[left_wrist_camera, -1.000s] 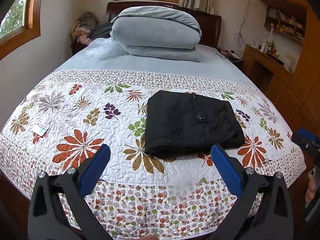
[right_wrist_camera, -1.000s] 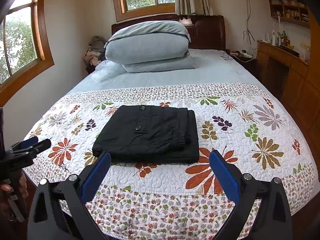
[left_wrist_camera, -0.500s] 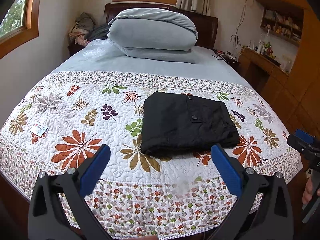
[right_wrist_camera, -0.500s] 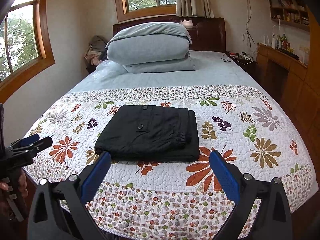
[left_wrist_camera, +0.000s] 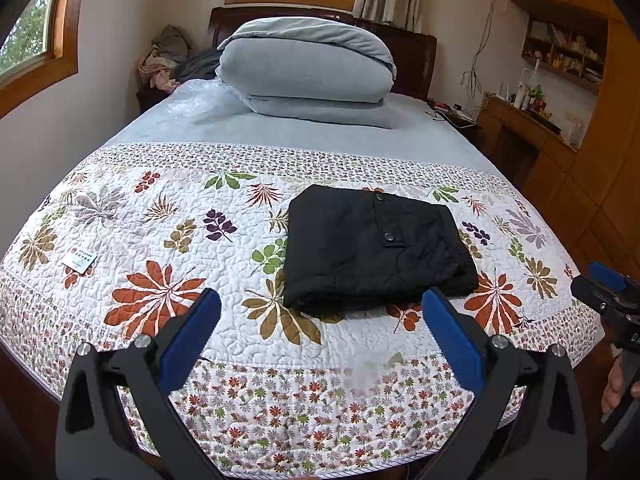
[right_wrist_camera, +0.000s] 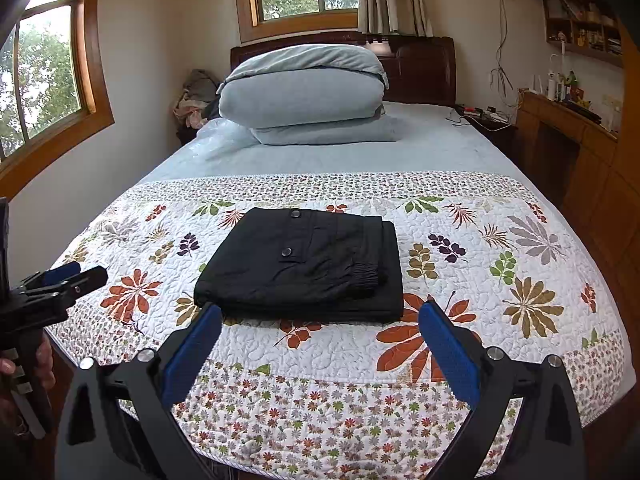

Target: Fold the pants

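Nearest, the left gripper (left_wrist_camera: 320, 328) and the right gripper (right_wrist_camera: 320, 332) hang released at the bottom of their frames, short of the quilt (left_wrist_camera: 160, 240). Beyond, at frame centre, the pants (right_wrist_camera: 304, 268) lie in a compact rectangle. Folding looks finished; at most a tidy-up or withdrawal remains.

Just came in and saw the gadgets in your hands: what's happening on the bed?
A person holds a hand-held gripper in each hand at the foot of the bed. The black pants lie folded into a compact rectangle on the floral quilt. The left hand-held gripper and right hand-held gripper are both open, empty and clear of the pants.
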`<state>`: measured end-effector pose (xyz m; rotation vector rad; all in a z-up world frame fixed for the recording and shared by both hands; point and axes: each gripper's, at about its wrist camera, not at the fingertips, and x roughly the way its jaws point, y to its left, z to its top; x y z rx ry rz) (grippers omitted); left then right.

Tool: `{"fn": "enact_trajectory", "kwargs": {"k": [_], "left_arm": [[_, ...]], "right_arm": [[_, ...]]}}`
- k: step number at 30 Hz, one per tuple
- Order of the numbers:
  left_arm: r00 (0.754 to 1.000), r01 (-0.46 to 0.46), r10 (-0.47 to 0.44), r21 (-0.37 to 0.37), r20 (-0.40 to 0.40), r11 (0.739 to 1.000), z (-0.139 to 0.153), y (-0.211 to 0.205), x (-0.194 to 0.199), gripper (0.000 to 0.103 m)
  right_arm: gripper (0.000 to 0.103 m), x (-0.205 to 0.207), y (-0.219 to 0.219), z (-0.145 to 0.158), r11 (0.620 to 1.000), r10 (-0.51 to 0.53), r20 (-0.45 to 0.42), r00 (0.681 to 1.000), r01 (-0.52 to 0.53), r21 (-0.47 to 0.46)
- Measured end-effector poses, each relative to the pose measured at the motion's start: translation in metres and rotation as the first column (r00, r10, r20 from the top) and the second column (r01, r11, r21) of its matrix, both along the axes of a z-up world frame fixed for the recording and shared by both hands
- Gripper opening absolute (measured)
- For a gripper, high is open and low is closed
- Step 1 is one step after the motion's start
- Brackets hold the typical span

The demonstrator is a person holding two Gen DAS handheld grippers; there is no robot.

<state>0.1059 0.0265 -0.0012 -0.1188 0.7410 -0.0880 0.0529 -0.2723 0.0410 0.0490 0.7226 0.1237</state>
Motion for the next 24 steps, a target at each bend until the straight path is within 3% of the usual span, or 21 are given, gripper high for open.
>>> {"fn": "enact_trajectory", "kwargs": {"k": [24], "left_arm": [[1.0, 0.013, -0.013, -0.004, 0.001, 1.0, 0.0015, -0.0004, -0.0006, 0.1]], "right_arm": [[0.1, 0.0011, 0.0021, 0.001, 1.0, 0.011, 0.004, 1.0, -0.011, -0.009]]}}
